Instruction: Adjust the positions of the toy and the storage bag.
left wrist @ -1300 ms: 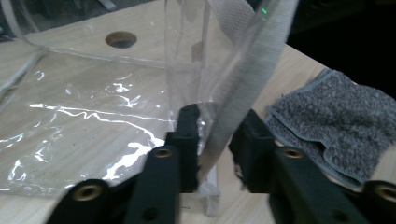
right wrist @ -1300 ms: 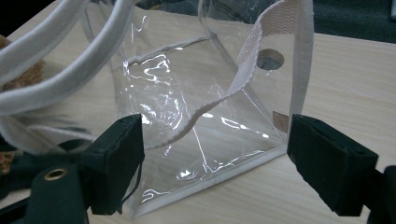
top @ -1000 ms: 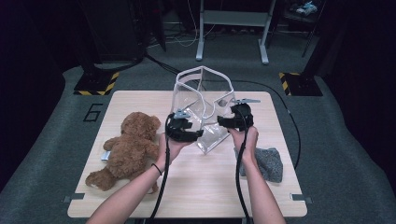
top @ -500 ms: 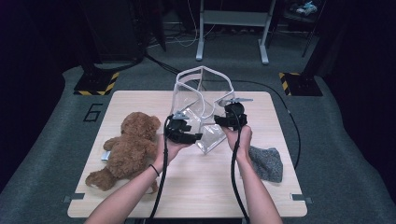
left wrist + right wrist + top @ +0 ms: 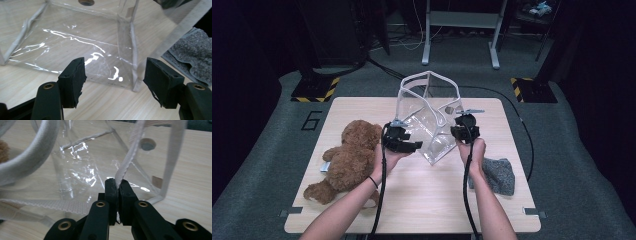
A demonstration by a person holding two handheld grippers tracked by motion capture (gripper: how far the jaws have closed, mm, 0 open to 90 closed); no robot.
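Observation:
A clear plastic bag (image 5: 428, 117) with white trim and white handles stands open on the wooden table (image 5: 437, 200). My right gripper (image 5: 463, 128) is at the bag's right side. Its jaws have just been closing and are now shut (image 5: 118, 184) on a white strap (image 5: 125, 166) of the bag (image 5: 80, 170). At the bag's left, my left gripper (image 5: 408, 146) stands open. Between its pads (image 5: 116, 67) lies a lower corner of the bag (image 5: 75, 47), which they do not touch.
A brown teddy bear (image 5: 348, 159) lies on the left part of the table. A crumpled grey cloth (image 5: 500, 175) lies at the right, near the right forearm, and shows beyond the bag (image 5: 193, 51). Dark floor surrounds the table.
My right gripper has edged left toward the bag and closed on its white strap. The left gripper has stayed put and open.

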